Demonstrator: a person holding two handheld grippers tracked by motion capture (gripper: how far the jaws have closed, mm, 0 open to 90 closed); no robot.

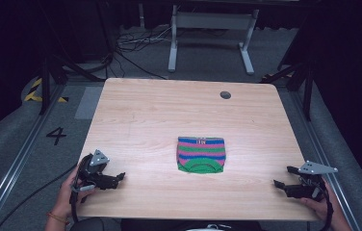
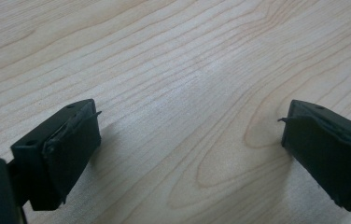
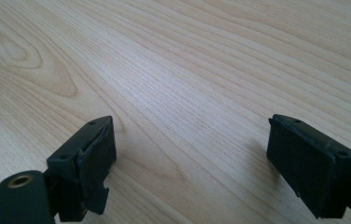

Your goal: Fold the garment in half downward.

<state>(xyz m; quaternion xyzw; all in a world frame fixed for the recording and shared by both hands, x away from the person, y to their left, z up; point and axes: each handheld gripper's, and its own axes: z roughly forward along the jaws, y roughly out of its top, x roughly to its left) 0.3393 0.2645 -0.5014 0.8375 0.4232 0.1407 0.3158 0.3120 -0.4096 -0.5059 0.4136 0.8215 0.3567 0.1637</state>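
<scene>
While both pairs of jaws stand wide apart with nothing but bare wood between them, the left gripper (image 1: 116,177) and the right gripper (image 1: 284,177) rest low at the near corners of the surface (image 1: 140,115). Well apart from each, a folded striped knit garment (image 1: 201,155) lies flat near the middle. A clean pickup likely means bringing both in level, and pinching the cloth's near corners at the edge, not bunching its centre.
</scene>
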